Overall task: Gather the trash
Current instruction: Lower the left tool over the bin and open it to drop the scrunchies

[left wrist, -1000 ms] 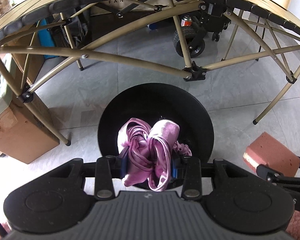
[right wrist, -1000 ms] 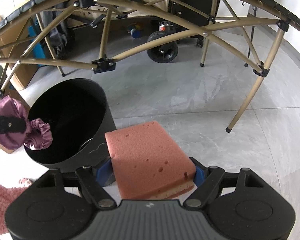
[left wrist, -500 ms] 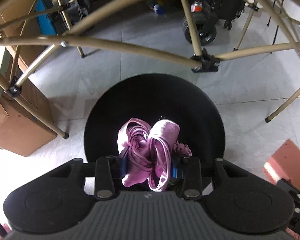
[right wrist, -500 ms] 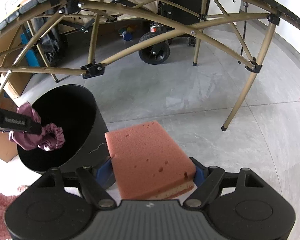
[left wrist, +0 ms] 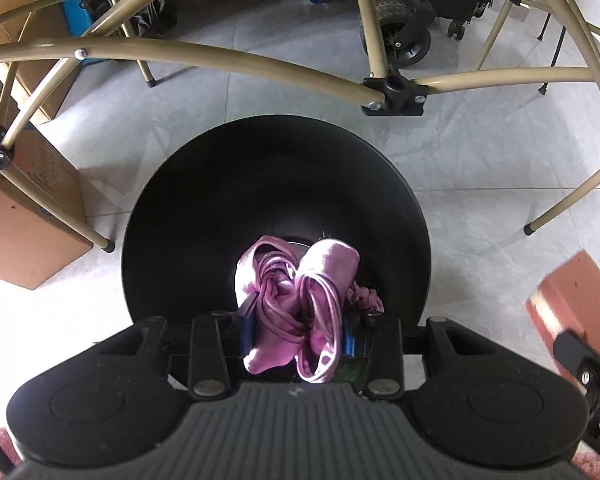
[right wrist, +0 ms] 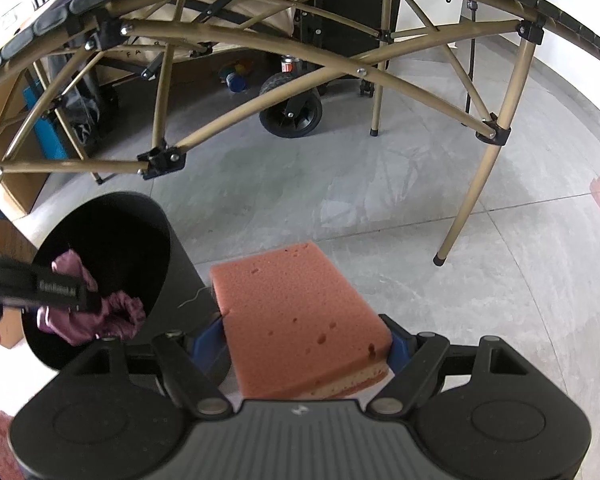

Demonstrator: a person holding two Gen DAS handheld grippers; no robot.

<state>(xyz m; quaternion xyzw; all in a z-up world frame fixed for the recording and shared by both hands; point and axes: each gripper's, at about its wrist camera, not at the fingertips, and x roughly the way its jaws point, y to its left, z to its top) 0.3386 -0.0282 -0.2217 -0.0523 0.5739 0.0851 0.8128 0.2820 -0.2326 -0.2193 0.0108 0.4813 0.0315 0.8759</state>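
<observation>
The left gripper (left wrist: 296,316) clamps purple cloth (left wrist: 296,296) over the bin (left wrist: 204,200) for dropping, while the right gripper (right wrist: 306,336), at the bin's four o'clock, clamps a sponge (right wrist: 296,312).

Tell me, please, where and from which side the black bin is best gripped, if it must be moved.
Grip the black bin at its thin upper rim, coming from above with one finger inside and one outside. The wall looks too wide and round for the jaws. Take the right side: the left gripper, shut on the pink cloth, hangs over the opening.
</observation>
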